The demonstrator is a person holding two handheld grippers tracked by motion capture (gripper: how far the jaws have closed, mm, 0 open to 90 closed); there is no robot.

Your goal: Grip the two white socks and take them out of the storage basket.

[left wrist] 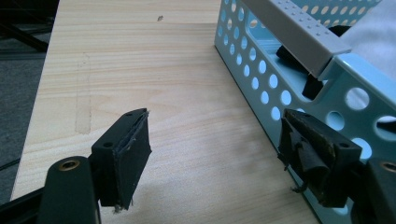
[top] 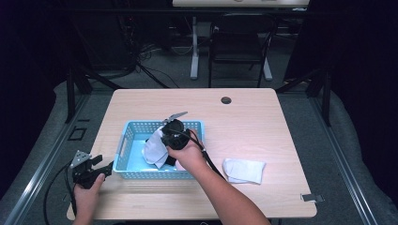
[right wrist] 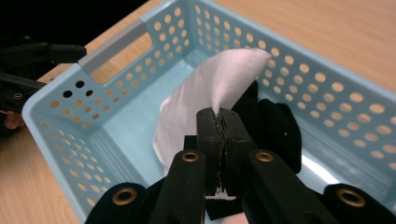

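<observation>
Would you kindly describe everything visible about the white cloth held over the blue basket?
The white cloth is a soft, thin-looking fabric piece, plain and unmarked, possibly a sock. The right tool pinches it at one edge with its jaws closed, so it hangs curved and draped down inside the light blue perforated basket. Its lower part reaches toward the basket floor, beside a black fabric item lying there. In the high view it hangs at the basket's middle.

White sock (right wrist: 210,88), limp and draped, pinched in the right tongs (right wrist: 223,128) inside the blue basket (right wrist: 116,135).
</observation>
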